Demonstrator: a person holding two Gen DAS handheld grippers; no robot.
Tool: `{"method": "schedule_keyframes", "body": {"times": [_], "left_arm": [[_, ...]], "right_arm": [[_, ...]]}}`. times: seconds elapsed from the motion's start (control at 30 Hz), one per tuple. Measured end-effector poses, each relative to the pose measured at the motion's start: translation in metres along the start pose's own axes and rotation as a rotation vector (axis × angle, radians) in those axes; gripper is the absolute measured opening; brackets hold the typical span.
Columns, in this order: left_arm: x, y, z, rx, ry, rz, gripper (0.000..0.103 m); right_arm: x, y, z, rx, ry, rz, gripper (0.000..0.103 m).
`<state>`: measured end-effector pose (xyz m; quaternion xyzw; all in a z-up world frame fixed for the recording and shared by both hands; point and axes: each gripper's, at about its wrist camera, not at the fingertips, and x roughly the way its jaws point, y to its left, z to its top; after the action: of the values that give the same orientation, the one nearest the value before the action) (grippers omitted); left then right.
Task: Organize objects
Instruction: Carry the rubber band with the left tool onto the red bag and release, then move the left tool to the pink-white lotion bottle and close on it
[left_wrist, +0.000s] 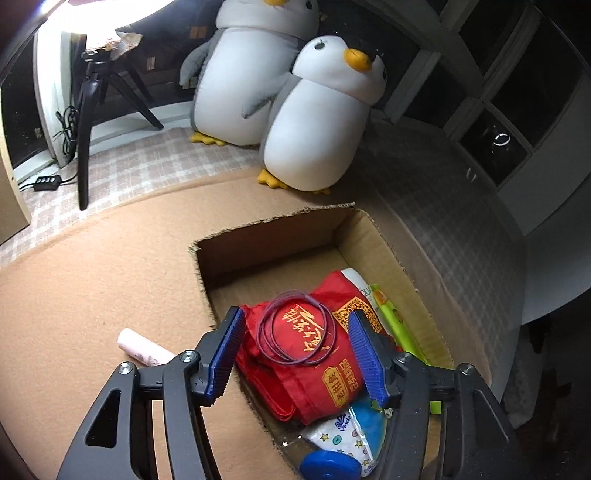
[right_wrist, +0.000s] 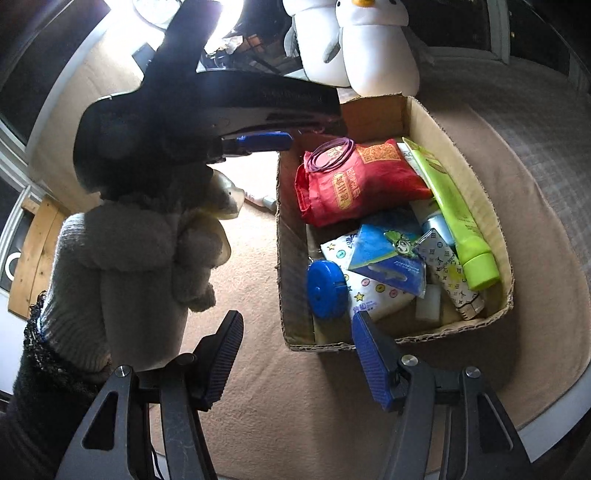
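Both grippers are hovering open and empty at the cardboard box (left_wrist: 391, 240).
The left gripper (left_wrist: 295, 354) is gaping above the purple hair ties (left_wrist: 297, 328) lying on the red bag (left_wrist: 314, 373) inside; the right gripper (right_wrist: 295, 358) is waiting at the box's near edge.

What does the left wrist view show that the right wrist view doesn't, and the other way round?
Left wrist only: the black tripod, and most of a pink tube lying on the mat outside the box.

Right wrist only: the gloved hand holding the left tongs, plus the box's near end, with a patterned bottle.

Both: the cardboard box, red pouch with purple bands on top, green tube, blue disc, penguin plushies.
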<state>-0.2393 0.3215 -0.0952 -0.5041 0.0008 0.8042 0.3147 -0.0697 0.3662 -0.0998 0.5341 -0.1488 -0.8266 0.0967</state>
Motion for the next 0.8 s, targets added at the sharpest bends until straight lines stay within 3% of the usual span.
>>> {"method": "schedule_keyframes", "body": {"times": [0.47,0.8], "left_arm": [[-0.028,0.028,-0.003,-0.038,-0.031,0.019,0.062],[-0.040,0.099,-0.020,-0.169,-0.021,0.139,0.061]], "right_arm": [[0.000,0.009,-0.002,-0.008,-0.004,0.014,0.057],[0.002,0.020,-0.004,-0.018,-0.003,0.030,0.057]]}}
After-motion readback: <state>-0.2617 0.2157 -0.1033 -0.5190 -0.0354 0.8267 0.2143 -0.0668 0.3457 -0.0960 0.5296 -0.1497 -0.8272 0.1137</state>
